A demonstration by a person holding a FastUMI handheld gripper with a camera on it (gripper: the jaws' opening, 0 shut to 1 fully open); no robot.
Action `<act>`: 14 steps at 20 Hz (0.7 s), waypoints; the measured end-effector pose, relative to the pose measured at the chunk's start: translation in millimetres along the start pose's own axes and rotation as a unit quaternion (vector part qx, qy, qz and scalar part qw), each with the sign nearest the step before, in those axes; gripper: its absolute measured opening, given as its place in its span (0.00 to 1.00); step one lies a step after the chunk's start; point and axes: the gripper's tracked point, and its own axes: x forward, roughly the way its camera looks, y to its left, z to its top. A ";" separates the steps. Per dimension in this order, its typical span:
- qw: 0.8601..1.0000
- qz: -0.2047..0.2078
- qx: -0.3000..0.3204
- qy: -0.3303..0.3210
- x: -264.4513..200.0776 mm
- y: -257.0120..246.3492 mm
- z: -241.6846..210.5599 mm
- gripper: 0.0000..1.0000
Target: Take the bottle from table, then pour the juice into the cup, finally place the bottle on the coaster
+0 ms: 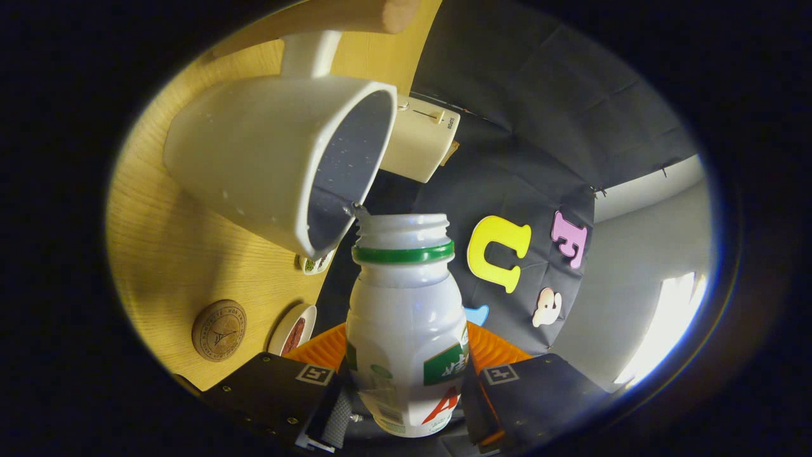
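My gripper (406, 387) is shut on a white plastic bottle (406, 330) with a green neck ring and no cap. The whole view is rolled, so the wooden table (165, 254) stands almost on edge beside the bottle. The bottle's open mouth (403, 223) touches the rim of a white mug (273, 152), and a small bit of liquid shows at the lip where they meet. The mug's grey inside faces the bottle. A round cork coaster (219, 330) lies on the table near my fingers, on the mug's side.
A cream-coloured box-shaped appliance (419, 136) stands on the table behind the mug. Two small dishes (295, 330) (315, 263) with dark contents lie at the table's edge between the coaster and the bottle. A wooden rod end (399, 13) sits beyond the mug's handle.
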 end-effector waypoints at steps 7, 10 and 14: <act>1.000 -0.009 -0.028 -0.005 -0.8 -1.0 4.3 0.70; 0.999 -0.011 -0.036 -0.007 -0.9 -2.5 4.5 0.70; 0.998 -0.021 -0.055 -0.011 -1.3 -4.9 6.5 0.70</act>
